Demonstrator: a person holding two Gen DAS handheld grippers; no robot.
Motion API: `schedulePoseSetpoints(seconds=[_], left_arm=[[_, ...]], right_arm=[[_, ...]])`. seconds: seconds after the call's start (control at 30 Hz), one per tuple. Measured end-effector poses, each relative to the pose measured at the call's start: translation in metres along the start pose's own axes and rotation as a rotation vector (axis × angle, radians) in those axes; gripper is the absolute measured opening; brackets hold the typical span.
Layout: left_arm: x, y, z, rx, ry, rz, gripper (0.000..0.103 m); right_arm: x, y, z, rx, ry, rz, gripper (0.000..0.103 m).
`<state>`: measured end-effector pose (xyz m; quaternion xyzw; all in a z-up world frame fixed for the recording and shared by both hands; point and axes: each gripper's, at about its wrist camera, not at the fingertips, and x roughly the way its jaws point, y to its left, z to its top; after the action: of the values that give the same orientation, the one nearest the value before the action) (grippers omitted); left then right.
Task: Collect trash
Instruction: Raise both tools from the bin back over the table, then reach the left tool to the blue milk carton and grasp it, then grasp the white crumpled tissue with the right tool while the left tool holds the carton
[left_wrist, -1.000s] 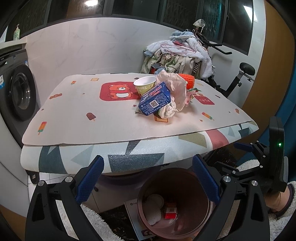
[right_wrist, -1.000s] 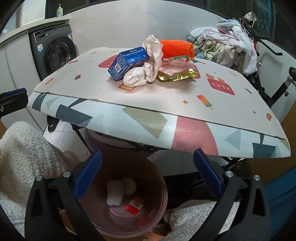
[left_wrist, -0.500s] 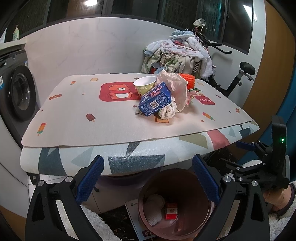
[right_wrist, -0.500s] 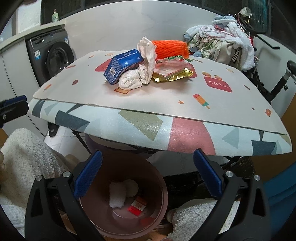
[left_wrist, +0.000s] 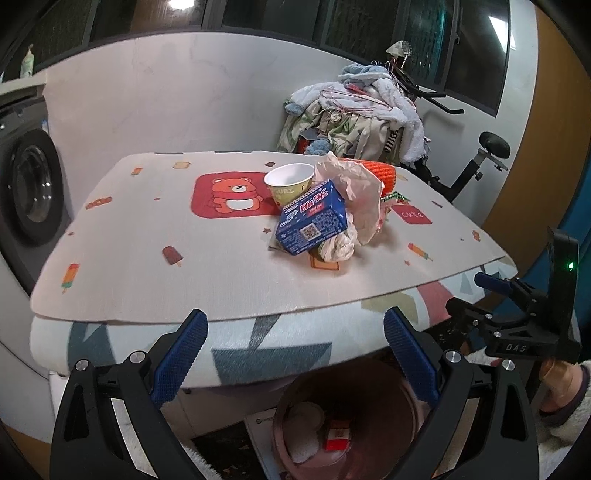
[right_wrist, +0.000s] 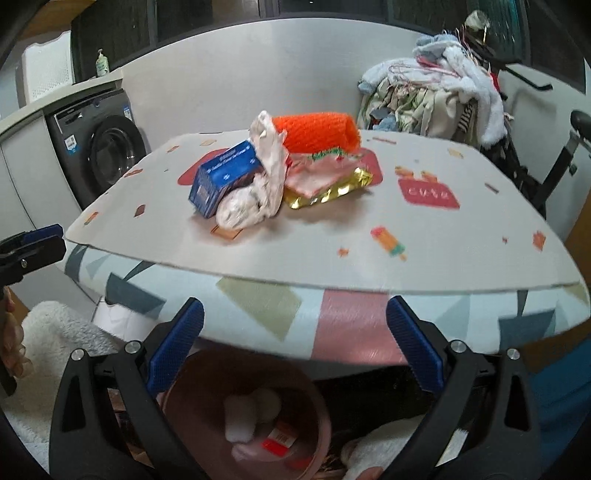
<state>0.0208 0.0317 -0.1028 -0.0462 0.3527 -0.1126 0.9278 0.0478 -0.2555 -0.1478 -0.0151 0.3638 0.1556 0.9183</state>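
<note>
Both of your grippers are empty with jaws spread wide: your left gripper (left_wrist: 293, 354) and your right gripper (right_wrist: 295, 345) each sit low before the near edge of the table (left_wrist: 155, 273), above the pink bin (left_wrist: 291, 413), which holds a white wad and a red packet. Beyond your fingers, the trash lies heaped mid-table, well apart from both grippers: a blue box (left_wrist: 312, 223) touching a crumpled white bag (right_wrist: 271, 162), a paper cup (left_wrist: 290, 182), an orange net sleeve (right_wrist: 317, 133) and a gold wrapper (right_wrist: 332, 192).

Left claw (left_wrist: 295, 350) spread wide, empty — right claw (right_wrist: 293, 338) likewise, apparently level, side by side.
</note>
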Motion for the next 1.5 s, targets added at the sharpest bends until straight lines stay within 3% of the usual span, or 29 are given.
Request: schedulePoseSetpoints(seconds=[0.07,0.3,0.6,0.87,0.9,1.07,1.2,1.5], left_arm=[[0.010,0.002,0.010,-0.020,0.018,-0.029,0.094],[0.074,0.017,0.060,-0.180,0.093,-0.213,0.094],[0.168,0.034,0.094,-0.242,0.193,-0.279,0.094],[0.206,0.045,0.097,-0.311,0.251,-0.333,0.093],[0.207,0.043,0.097,-0.297,0.260,-0.332,0.079],[0.191,0.035,0.101,-0.192,0.246,-0.249,0.079],[0.159,0.036,0.102,-0.136,0.174,-0.211,0.079],[0.090,0.052,0.092,-0.090,0.034,-0.082,0.079]], right_arm=[[0.007,-0.004,0.008,0.003,0.011,0.021,0.097],[0.028,-0.014,0.026,-0.011,0.016,-0.068,0.097],[0.044,-0.031,0.036,-0.003,0.005,-0.073,0.097],[0.050,-0.035,0.041,-0.014,0.008,-0.042,0.094],[0.051,-0.035,0.042,-0.014,0.006,-0.042,0.090],[0.052,-0.030,0.044,-0.006,-0.005,0.001,0.070],[0.055,-0.012,0.048,-0.036,-0.009,0.058,0.056],[0.086,0.040,0.070,-0.062,-0.005,0.176,0.056]])
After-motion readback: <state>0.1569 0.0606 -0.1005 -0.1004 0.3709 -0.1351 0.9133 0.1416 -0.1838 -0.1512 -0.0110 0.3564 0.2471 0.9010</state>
